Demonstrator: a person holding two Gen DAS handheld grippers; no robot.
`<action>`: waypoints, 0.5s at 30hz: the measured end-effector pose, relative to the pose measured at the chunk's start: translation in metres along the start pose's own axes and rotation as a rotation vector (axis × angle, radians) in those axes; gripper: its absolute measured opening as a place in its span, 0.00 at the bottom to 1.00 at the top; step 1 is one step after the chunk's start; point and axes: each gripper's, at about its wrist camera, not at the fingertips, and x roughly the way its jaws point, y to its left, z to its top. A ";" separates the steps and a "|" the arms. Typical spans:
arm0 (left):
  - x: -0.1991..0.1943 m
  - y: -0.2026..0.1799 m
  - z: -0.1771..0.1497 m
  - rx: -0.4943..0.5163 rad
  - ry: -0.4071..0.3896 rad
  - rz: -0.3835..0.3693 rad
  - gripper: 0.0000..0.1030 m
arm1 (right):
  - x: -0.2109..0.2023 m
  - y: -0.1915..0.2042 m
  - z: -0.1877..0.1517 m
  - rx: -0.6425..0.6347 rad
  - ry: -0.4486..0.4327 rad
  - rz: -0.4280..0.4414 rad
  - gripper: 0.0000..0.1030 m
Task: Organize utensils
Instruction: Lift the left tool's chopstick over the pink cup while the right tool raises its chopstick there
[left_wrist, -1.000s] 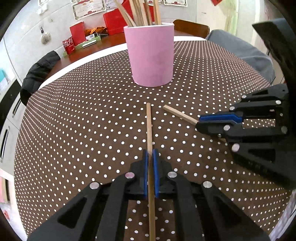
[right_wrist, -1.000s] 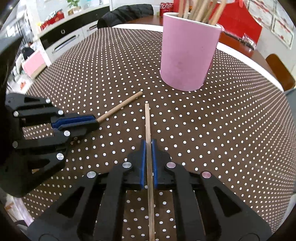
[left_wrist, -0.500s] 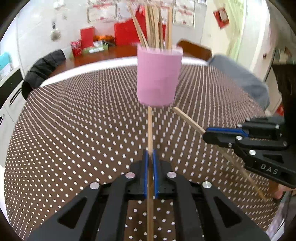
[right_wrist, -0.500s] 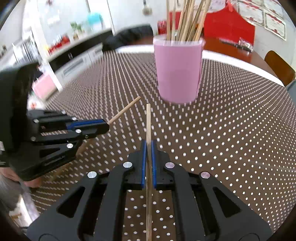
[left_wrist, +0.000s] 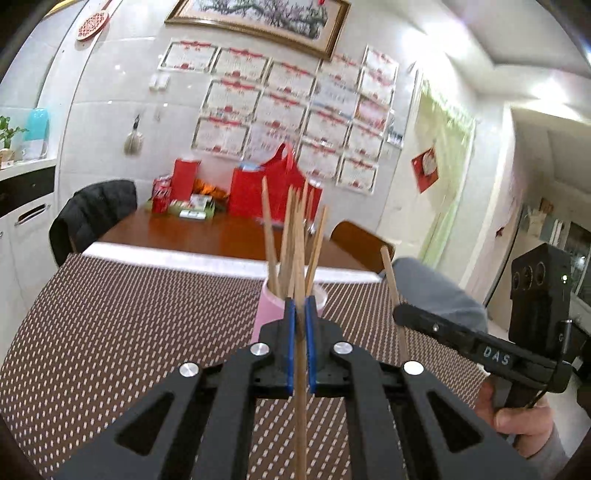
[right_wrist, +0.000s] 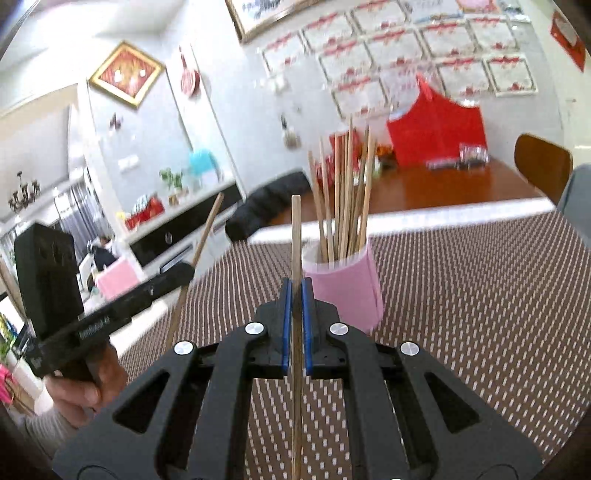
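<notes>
My left gripper (left_wrist: 300, 308) is shut on a wooden chopstick (left_wrist: 301, 424) that runs forward between its blue pads, held in the air above the dotted tablecloth (left_wrist: 129, 332). Just behind its tips stands the pink cup (left_wrist: 264, 314) with several chopsticks (left_wrist: 271, 243) upright in it. My right gripper (right_wrist: 296, 288) is shut on a second chopstick (right_wrist: 295, 229), whose tip rises left of the pink cup (right_wrist: 347, 291). Each gripper shows in the other's view: the right gripper (left_wrist: 402, 314) with its stick (left_wrist: 389, 273), and the left gripper (right_wrist: 186, 271) with its stick (right_wrist: 207, 232).
A person's hand (left_wrist: 517, 417) grips the right tool's handle. Beyond the cloth is bare wooden tabletop (left_wrist: 207, 236) with red bags (left_wrist: 255, 192) and small boxes. A chair with a black jacket (left_wrist: 92, 214), a wooden chair (right_wrist: 543, 162) and a grey seat (left_wrist: 436, 291) ring the table.
Both grippers have lifted off the cloth with their chopsticks and tipped up from pointing down toward level. The sticks no longer lie on the table, and the cup now sits low behind the fingertips.
</notes>
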 end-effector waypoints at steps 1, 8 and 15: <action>0.003 0.000 0.007 0.001 -0.012 -0.005 0.05 | -0.001 0.000 0.007 -0.006 -0.022 -0.002 0.05; 0.024 0.000 0.055 -0.011 -0.154 -0.084 0.05 | 0.008 0.005 0.066 -0.039 -0.147 0.017 0.05; 0.056 -0.001 0.093 -0.017 -0.296 -0.124 0.05 | 0.011 0.003 0.112 -0.067 -0.262 0.019 0.05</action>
